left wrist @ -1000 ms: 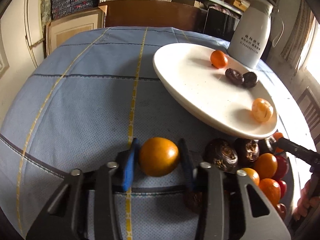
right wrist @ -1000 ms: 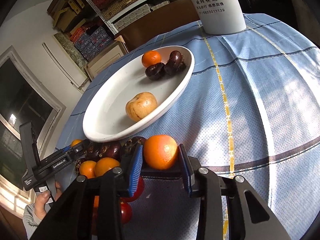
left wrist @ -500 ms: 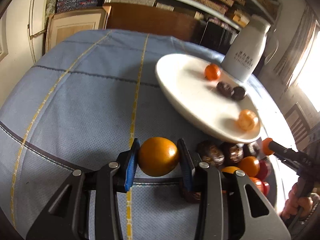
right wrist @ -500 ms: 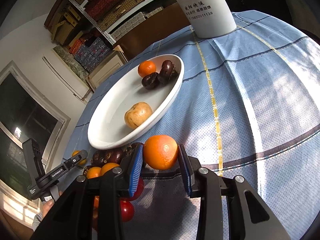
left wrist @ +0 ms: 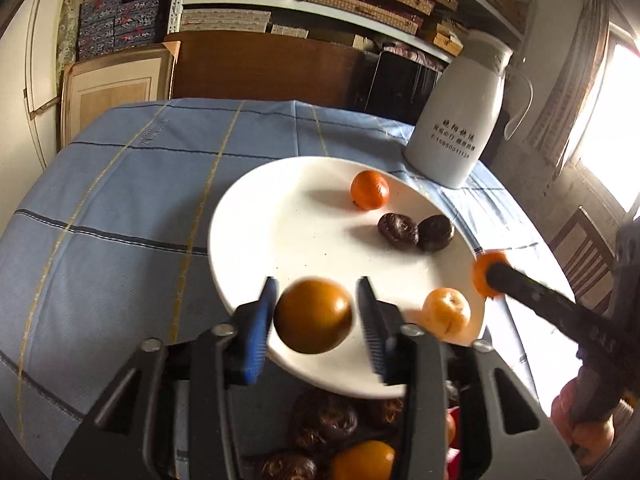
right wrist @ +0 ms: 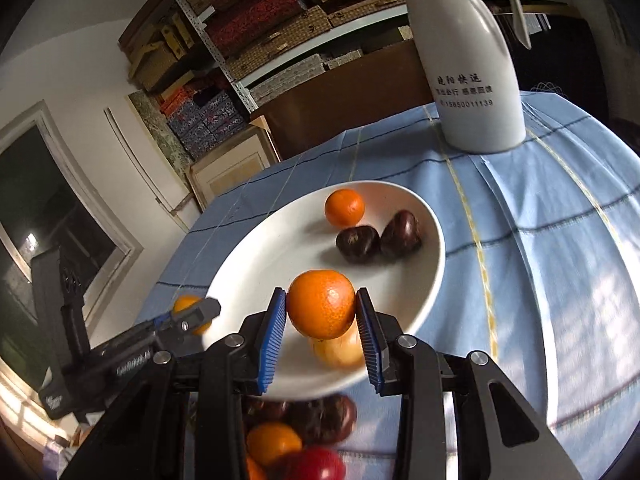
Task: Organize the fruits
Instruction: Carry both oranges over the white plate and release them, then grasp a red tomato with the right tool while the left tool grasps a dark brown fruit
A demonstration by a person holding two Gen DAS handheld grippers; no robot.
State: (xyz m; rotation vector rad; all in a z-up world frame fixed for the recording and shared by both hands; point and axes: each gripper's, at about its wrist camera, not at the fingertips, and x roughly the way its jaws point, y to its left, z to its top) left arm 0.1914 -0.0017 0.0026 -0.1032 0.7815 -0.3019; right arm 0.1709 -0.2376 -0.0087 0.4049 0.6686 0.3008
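My left gripper (left wrist: 316, 320) hovers over the near rim of the white plate (left wrist: 224, 220). Its jaws are opening, and a dark orange fruit (left wrist: 314, 316) sits blurred between them with a small gap at each pad. My right gripper (right wrist: 322, 320) is shut on a bright orange (right wrist: 322, 304) above the plate's near part (right wrist: 436, 248). On the plate lie a mandarin (left wrist: 370, 190), two dark brown fruits (left wrist: 398, 230) and a pale yellow fruit (left wrist: 446, 312). The right gripper's tip (left wrist: 492, 274) shows at the plate's right edge.
A heap of loose fruit lies on the blue cloth just before the plate: dark ones (left wrist: 332, 424), an orange one (right wrist: 274, 442) and a red one (right wrist: 320, 464). A white jug (left wrist: 456, 120) stands behind the plate. A chair (left wrist: 580, 248) is at the right.
Both grippers rose from the fruit heap and moved forward over the plate with their fruit. The left jaws have parted from the dark orange fruit; the right still clamps its orange.
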